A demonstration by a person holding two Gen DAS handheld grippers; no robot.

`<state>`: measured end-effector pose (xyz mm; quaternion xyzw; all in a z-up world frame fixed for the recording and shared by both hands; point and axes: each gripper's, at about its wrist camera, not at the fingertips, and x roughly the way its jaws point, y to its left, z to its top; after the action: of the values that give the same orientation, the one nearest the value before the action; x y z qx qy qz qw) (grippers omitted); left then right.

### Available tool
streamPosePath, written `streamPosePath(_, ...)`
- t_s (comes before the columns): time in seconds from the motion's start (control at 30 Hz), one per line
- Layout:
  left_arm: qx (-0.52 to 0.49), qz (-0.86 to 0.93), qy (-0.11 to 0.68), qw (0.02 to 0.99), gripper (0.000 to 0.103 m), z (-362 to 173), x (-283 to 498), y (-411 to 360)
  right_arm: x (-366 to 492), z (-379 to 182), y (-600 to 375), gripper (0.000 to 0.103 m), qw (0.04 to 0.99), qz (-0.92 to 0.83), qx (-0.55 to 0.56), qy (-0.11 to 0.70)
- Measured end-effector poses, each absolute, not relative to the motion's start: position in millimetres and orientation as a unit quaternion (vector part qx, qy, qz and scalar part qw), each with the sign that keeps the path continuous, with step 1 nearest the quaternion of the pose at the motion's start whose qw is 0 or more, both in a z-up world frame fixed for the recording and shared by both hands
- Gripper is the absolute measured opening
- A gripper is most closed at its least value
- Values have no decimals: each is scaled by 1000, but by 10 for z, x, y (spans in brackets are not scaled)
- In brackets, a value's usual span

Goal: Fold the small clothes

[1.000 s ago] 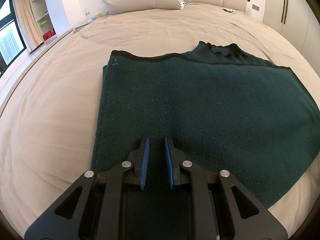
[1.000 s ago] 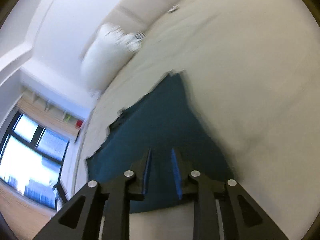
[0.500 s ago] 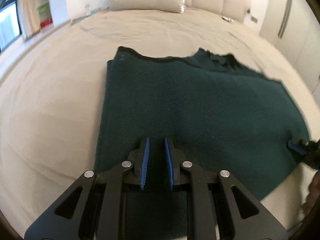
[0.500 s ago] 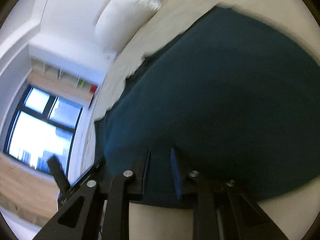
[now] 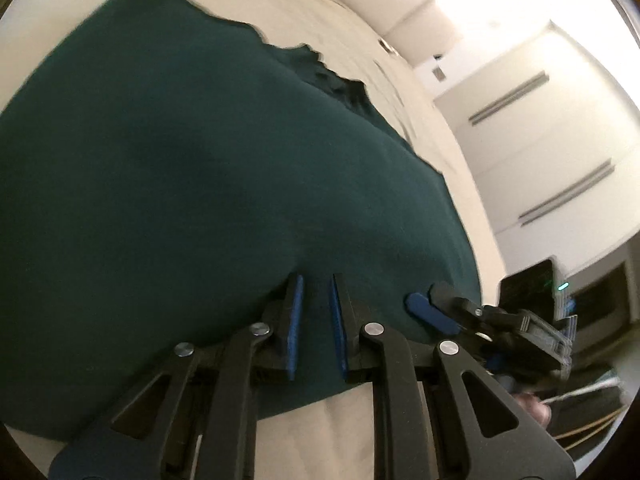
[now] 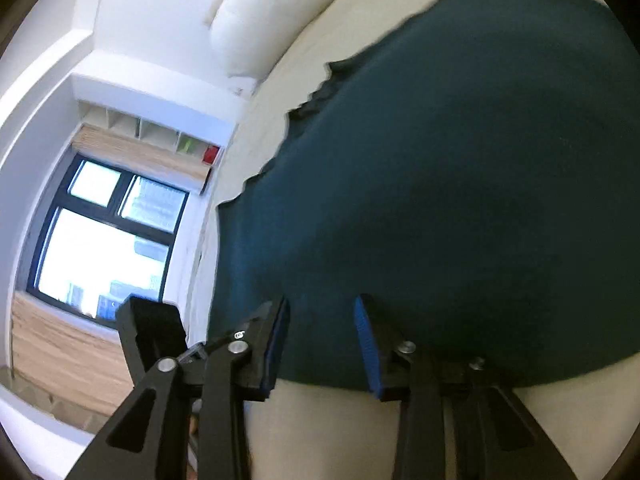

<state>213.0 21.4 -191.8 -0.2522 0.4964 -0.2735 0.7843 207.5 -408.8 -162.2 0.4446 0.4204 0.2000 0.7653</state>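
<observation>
A dark teal knitted sweater (image 5: 200, 168) lies flat on the beige bed, folded into a wide panel; it also fills the right wrist view (image 6: 460, 180). My left gripper (image 5: 316, 300) hovers over its near hem with a narrow gap between the blue pads, holding nothing. My right gripper (image 6: 320, 316) is open wider over the same hem, close to the sweater's corner. Its blue fingertip (image 5: 428, 312) shows just right of my left gripper. The left gripper's body (image 6: 152, 328) shows at the left of the right wrist view.
Beige bed sheet (image 5: 344, 432) lies bare below the hem. A white pillow (image 6: 272, 12) sits at the head of the bed. A window (image 6: 100, 240) and shelves are on one side, white wardrobe doors (image 5: 552, 128) on the other.
Both grippers dropped low and tilted toward the sweater's near hem and moved close together. The right gripper's jaws have opened wider.
</observation>
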Motion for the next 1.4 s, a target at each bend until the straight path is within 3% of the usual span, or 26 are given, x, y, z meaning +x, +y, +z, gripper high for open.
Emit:
streamPosePath(0.17,-286,-263,488,781,12,-1963,2105,639,1819,-1693,-4759,22,771,140,498,371)
streamPosePath(0.33,-312,-249,482,780,12,-1977,2108,965,1526,-1661,-5366,22,783,73,521,332)
streamPosePath(0.43,-296,-220,484,794,12,-1859,2084,1130,1388,-1479,-5553,24,802,35,503,320)
streamPosePath(0.5,-260,-190,472,821,12,-1641,2102,1172,1380,-1305,-5610,36,812,40,494,307)
streamPosePath(0.6,-246,-208,442,837,13,-1329,2322,1054,1699,-1104,-5378,45,819,85,478,307)
streamPosePath(0.73,-233,-251,406,847,13,-1133,2856,729,2417,-968,-4868,47,808,157,468,322)
streamPosePath(1.0,-164,-196,447,857,13,-1512,3895,322,3608,-1308,-4052,50,757,217,457,413)
streamPosePath(1.03,-162,-185,452,857,13,-1588,3956,373,3688,-1389,-4043,49,753,212,459,421)
streamPosePath(1.07,-175,-183,456,853,13,-1688,3958,462,3734,-1450,-4079,43,752,205,464,422)
streamPosePath(1.1,-206,-192,454,845,12,-1782,3964,565,3743,-1512,-4134,30,747,202,475,419)
streamPosePath(1.2,-237,-217,442,837,13,-1855,3850,707,3718,-1625,-4469,13,745,192,500,398)
streamPosePath(1.4,-282,-237,433,822,13,-1926,3858,823,3477,-1697,-5344,13,761,113,541,339)
